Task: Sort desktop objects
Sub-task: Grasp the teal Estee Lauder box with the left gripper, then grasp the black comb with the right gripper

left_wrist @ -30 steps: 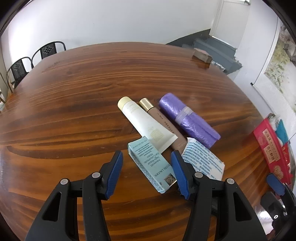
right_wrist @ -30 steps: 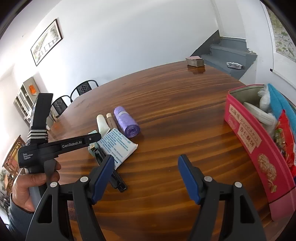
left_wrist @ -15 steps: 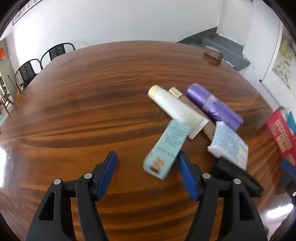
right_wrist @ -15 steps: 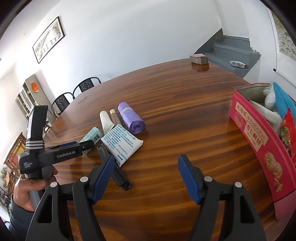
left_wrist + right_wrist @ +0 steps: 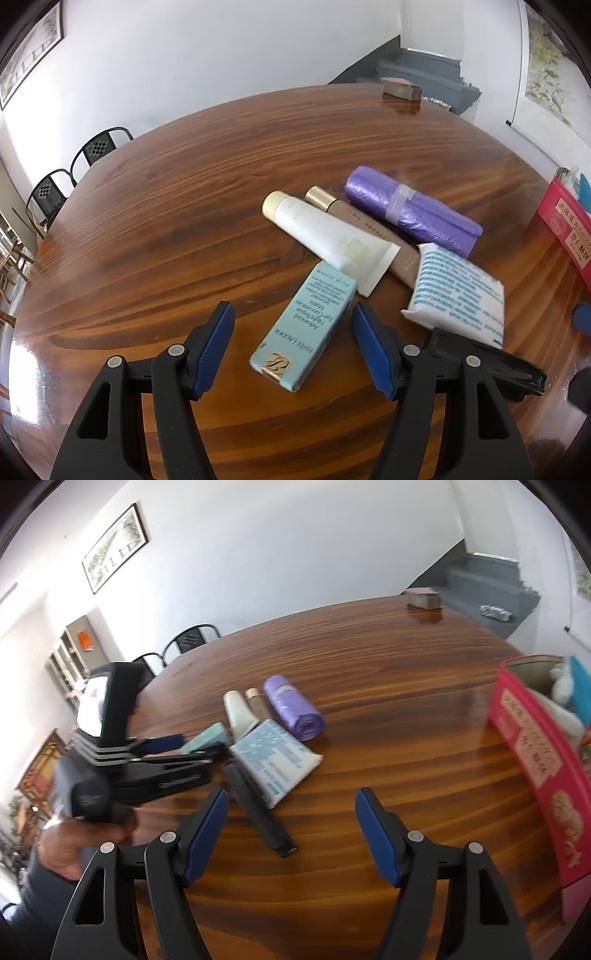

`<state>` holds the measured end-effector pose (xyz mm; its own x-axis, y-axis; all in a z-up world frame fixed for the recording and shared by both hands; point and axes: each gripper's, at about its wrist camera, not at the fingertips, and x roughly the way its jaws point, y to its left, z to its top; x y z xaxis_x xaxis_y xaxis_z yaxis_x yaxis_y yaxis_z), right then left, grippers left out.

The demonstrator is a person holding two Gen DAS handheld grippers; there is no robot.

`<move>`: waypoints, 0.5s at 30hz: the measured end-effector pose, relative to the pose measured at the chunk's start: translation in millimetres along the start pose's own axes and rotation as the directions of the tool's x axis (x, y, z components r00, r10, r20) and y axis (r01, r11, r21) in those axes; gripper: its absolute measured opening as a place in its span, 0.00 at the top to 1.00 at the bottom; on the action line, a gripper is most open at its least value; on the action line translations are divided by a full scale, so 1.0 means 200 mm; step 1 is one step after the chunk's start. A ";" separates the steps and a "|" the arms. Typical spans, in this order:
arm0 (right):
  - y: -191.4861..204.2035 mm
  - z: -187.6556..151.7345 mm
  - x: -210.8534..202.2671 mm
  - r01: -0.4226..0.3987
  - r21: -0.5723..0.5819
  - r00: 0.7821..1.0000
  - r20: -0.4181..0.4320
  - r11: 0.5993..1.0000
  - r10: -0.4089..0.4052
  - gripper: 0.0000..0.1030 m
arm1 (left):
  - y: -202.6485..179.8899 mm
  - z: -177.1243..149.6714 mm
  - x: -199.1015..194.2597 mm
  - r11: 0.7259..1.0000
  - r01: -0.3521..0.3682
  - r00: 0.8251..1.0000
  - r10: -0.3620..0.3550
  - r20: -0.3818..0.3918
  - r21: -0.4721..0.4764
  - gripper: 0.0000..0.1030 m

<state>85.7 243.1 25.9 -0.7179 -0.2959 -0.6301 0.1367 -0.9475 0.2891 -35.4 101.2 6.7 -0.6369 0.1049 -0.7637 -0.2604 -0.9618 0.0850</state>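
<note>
Left gripper (image 5: 291, 343) hangs low over the table (image 5: 166, 240) with its jaws closing, and the teal carton (image 5: 304, 328) lies between its 2 blue pads; neither pad looks to be pressing on the carton yet, with wood showing on both sides. Right gripper (image 5: 291, 834) stands wide and holds nothing, only bare wood between its jaws.

Just beyond the carton's far end lie a white tube (image 5: 328, 236), a brown tube (image 5: 369, 232) and a purple bag roll (image 5: 410, 214), side by side. A white-and-blue packet (image 5: 458, 291) sits to the right of the left gripper, overlapping a black flat object (image 5: 487, 360). A red box (image 5: 535, 753), already holding items, stands to the right of the right gripper.

Judged from this, the step in hand is the grasp of the carton. The next move likely calls for both pads to meet its long sides squarely before any lift, without nudging the white tube that touches or overlaps its far corner.
</note>
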 end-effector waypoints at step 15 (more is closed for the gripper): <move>0.12 0.01 0.15 0.042 -0.129 0.995 -0.080 0.991 -0.053 0.52 | 0.05 0.01 -0.17 0.997 0.033 0.994 -0.027 0.102 -0.064 0.75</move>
<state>65.9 211.6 14.3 -0.6669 -0.2539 -0.7006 0.1931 -0.9669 0.1667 -17.5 88.5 35.2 -0.7004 0.1560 -0.6965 -0.2347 -0.9719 0.0184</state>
